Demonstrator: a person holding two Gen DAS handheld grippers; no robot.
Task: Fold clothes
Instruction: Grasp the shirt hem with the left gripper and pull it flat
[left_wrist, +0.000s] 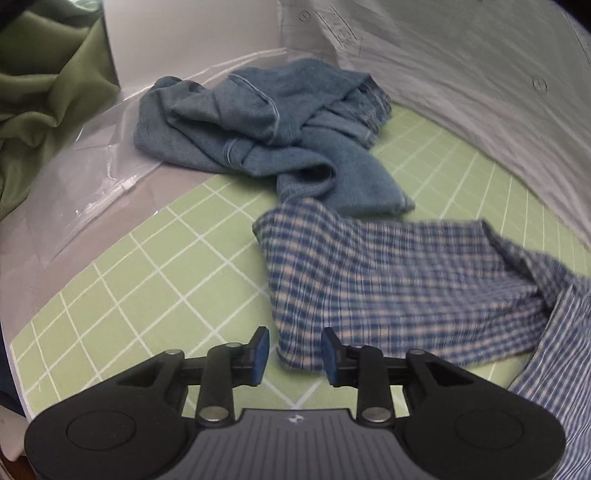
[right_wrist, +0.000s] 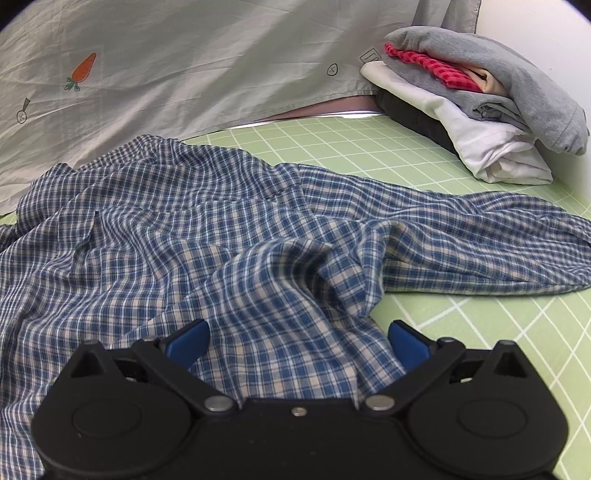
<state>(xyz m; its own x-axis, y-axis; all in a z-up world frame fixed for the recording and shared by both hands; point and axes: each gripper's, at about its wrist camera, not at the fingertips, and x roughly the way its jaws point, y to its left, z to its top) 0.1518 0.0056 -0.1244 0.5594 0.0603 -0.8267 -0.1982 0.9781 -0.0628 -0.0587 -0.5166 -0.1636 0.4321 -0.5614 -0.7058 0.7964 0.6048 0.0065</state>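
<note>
We are holding our left gripper (left_wrist: 294, 356) open over a corner of the blue-and-white checked cotton shirt (left_wrist: 388, 284); our right gripper (right_wrist: 297, 345) is standing wide open with the shirt's cloth between its jaws.

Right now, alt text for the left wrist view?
Open black left gripper hovers with its jaws either side of the near corner of a rumpled blue-and-white checked shirt on a green gridded mat. Behind lies a crumpled blue terry towel, apart from a green cloth at far left.
</note>
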